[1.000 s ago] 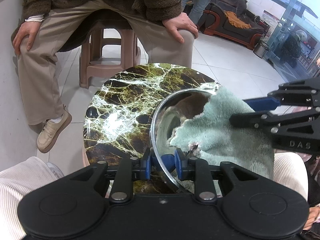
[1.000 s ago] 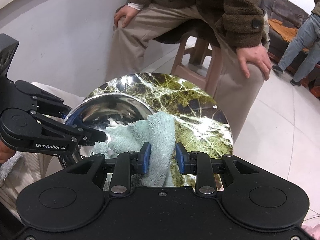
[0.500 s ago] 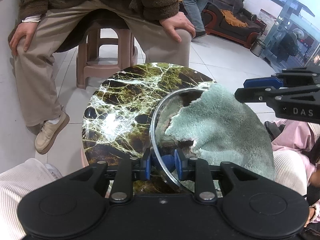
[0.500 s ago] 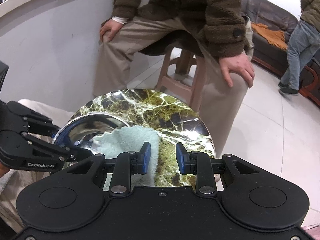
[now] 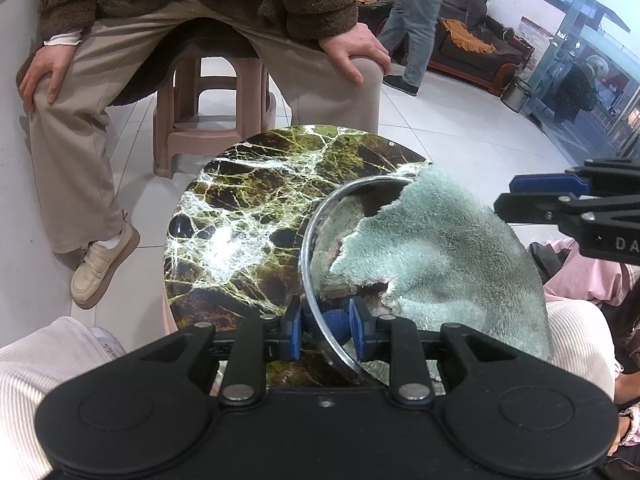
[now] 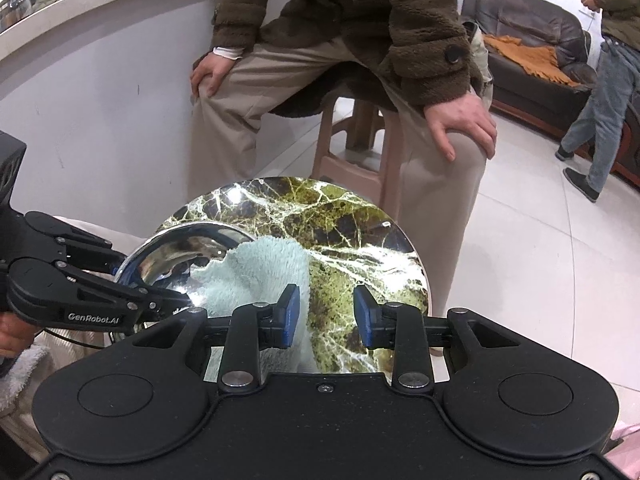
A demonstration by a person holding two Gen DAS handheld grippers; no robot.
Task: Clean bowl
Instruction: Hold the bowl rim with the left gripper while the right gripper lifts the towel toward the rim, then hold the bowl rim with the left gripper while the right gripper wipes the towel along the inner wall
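My left tool (image 5: 326, 322) pinches the bowl's (image 5: 320, 216) near rim, holding it on the tabletop (image 5: 240, 208); if that thin steel edge slips, the bowl will likely skid off the small round top. The cloth (image 5: 448, 256) lies draped over the bowl's right side. My right tool (image 6: 326, 312) is opening with nothing between its pads, so the cloth could slide out.
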